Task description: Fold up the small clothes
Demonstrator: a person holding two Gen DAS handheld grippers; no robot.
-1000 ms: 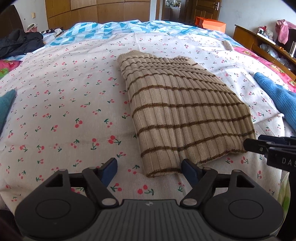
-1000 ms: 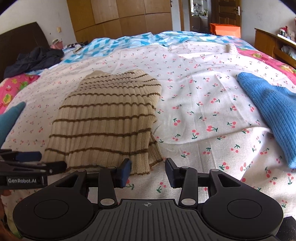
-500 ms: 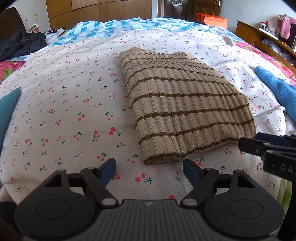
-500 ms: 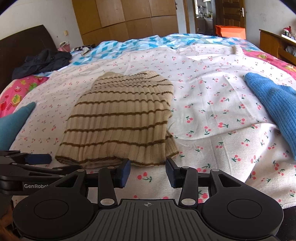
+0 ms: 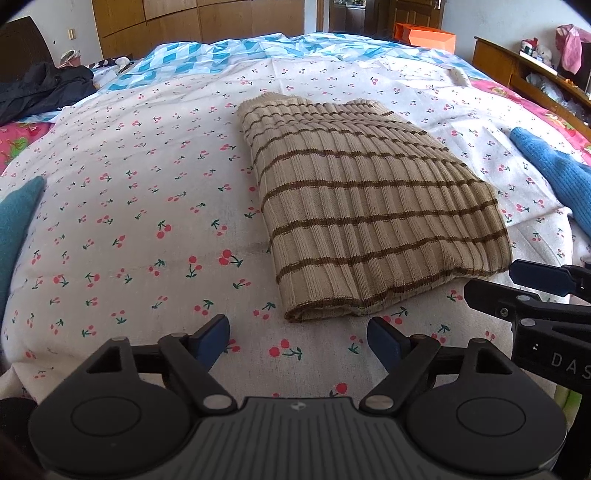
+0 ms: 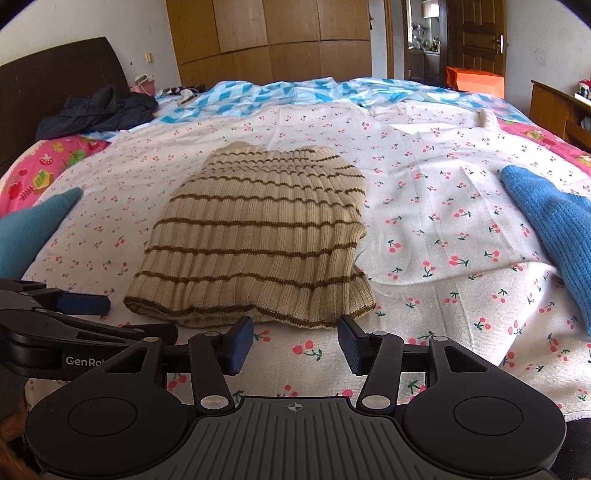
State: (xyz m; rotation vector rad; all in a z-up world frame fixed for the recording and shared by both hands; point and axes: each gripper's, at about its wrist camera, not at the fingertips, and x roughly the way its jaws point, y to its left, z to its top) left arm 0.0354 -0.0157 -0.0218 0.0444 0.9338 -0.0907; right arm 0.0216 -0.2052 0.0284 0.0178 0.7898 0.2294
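A beige ribbed sweater with brown stripes [image 5: 362, 214] [image 6: 258, 236] lies folded into a rectangle on the cherry-print sheet [image 5: 129, 221]. My left gripper [image 5: 297, 338] hovers just short of the sweater's near left corner; its jaws are opening and nothing is between them. My right gripper [image 6: 295, 343] sits just before the near hem, its jaws opening too, with only bare sheet in the gap. Each gripper shows at the edge of the other's view: the right gripper [image 5: 532, 288] and the left gripper [image 6: 70, 314].
A blue knit garment [image 6: 550, 229] [image 5: 550, 170] lies to the right. A teal cloth [image 6: 33, 225] [image 5: 18, 221] lies at the left edge. Dark clothing [image 6: 99, 110] is piled by the headboard. Wooden furniture [image 5: 524, 66] lines the right side, and an orange box [image 5: 424, 35] sits beyond the bed.
Both grippers have drawn back from the sweater's near edge, which now lies ahead of the fingertips. The right gripper's jaws have widened noticeably, the left's slightly.
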